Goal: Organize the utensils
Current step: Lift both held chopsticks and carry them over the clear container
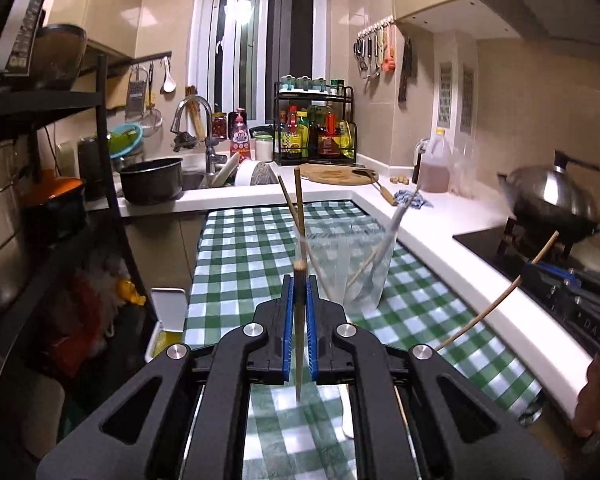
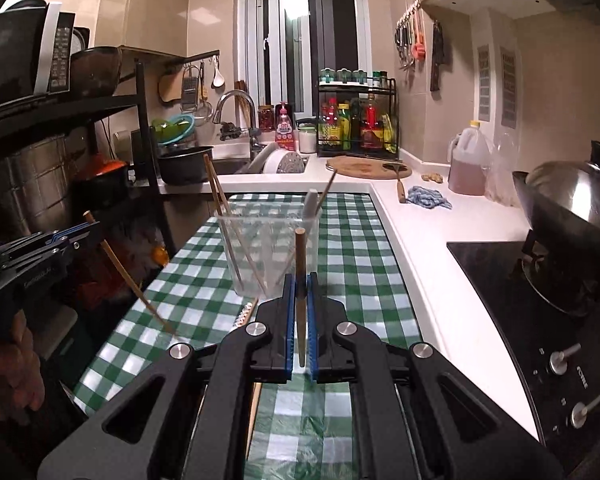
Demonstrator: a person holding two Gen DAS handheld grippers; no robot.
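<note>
A clear plastic cup (image 1: pixel 348 264) stands on the green checked cloth (image 1: pixel 240 264) and holds chopsticks and a pale utensil; it also shows in the right wrist view (image 2: pixel 268 252). My left gripper (image 1: pixel 299 280) is shut on a wooden chopstick (image 1: pixel 299 312), held upright just in front of the cup. My right gripper (image 2: pixel 300 280) is shut on another wooden chopstick (image 2: pixel 300 280), upright just in front of the cup. The right gripper (image 1: pixel 540 276) shows at the right of the left wrist view with its chopstick (image 1: pixel 496 304). The left gripper (image 2: pixel 88 232) shows at the left of the right wrist view.
More utensils lie on the cloth under my grippers: a patterned handle (image 2: pixel 246 312) and a white spoon (image 1: pixel 346 424). A white counter (image 2: pixel 432 248) runs to the right with a hob and wok (image 2: pixel 572 208). A black shelf rack (image 2: pixel 60 160) stands at the left. The sink (image 2: pixel 236 164) is behind.
</note>
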